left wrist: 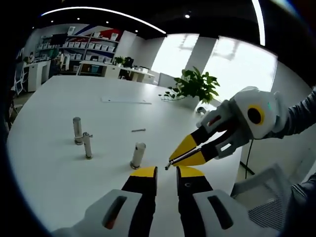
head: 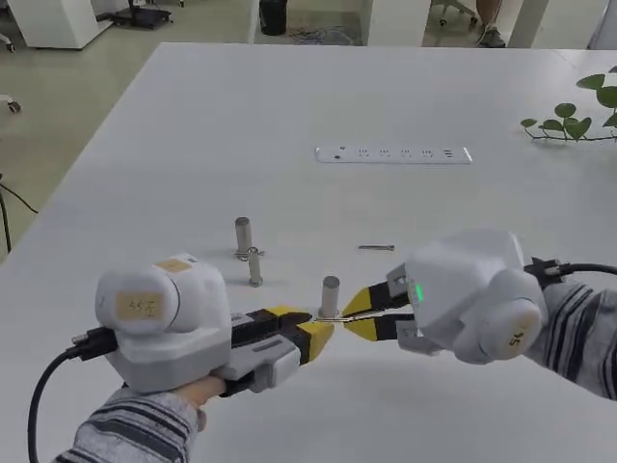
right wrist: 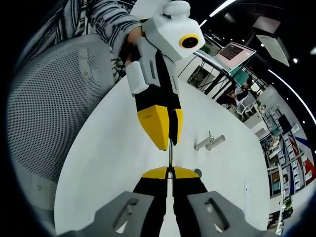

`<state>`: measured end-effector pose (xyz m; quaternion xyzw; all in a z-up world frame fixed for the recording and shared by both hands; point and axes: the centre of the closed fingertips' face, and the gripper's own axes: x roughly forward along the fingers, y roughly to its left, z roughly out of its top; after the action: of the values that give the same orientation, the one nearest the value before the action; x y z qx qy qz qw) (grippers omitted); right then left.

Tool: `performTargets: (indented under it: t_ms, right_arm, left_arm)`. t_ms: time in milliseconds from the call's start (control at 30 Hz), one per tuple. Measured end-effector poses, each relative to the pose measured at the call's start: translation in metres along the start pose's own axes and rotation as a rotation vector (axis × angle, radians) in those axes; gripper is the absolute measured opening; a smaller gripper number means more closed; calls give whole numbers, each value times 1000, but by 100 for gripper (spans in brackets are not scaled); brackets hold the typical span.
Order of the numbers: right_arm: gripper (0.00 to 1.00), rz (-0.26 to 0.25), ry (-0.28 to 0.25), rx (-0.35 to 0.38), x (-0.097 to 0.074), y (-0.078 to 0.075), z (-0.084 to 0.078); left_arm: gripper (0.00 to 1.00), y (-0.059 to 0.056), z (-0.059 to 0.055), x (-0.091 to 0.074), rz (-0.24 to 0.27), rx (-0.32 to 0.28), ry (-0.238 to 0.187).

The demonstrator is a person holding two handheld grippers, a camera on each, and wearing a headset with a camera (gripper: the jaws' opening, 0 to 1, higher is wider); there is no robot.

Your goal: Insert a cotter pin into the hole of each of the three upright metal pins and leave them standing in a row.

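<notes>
Three upright metal pins stand on the white table (head: 193,125): a far pin (head: 243,234), a middle pin (head: 254,265) with a cotter pin through its top, and a near pin (head: 330,296). My right gripper (head: 349,316) is shut on a cotter pin (head: 331,318), held level just in front of the near pin. My left gripper (head: 313,326) faces it tip to tip. Its jaws stand a narrow gap apart, with the held cotter pin's (left wrist: 180,158) free end at that gap. A loose cotter pin (head: 376,248) lies behind.
A white power strip (head: 393,154) lies across the table's far middle. A green plant (head: 578,116) sits at the far right edge. A grey mesh chair (right wrist: 49,98) stands beside the table's near side.
</notes>
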<state>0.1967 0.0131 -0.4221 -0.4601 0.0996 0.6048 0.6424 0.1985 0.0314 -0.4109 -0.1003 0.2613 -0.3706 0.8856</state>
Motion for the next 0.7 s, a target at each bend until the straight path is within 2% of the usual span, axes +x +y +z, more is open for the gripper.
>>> performTargets:
  t_ms: [333,533,633,700]
  right_arm:
    - [0,4,-33,9,0,2,10]
    - [0,6,-33,6,0,3,11]
    - [0,3,-33,9,0,3,11]
    - [0,-2,-33,12,-1,2,11]
  left_arm:
    - [1,-4,0,1,-19,-9,-7]
    - [0,-6,1,0,-31,-9,-17]
    - [0,-7,1,0,-35,0,-18]
    - [0,-8,3,0,-37,38,-23]
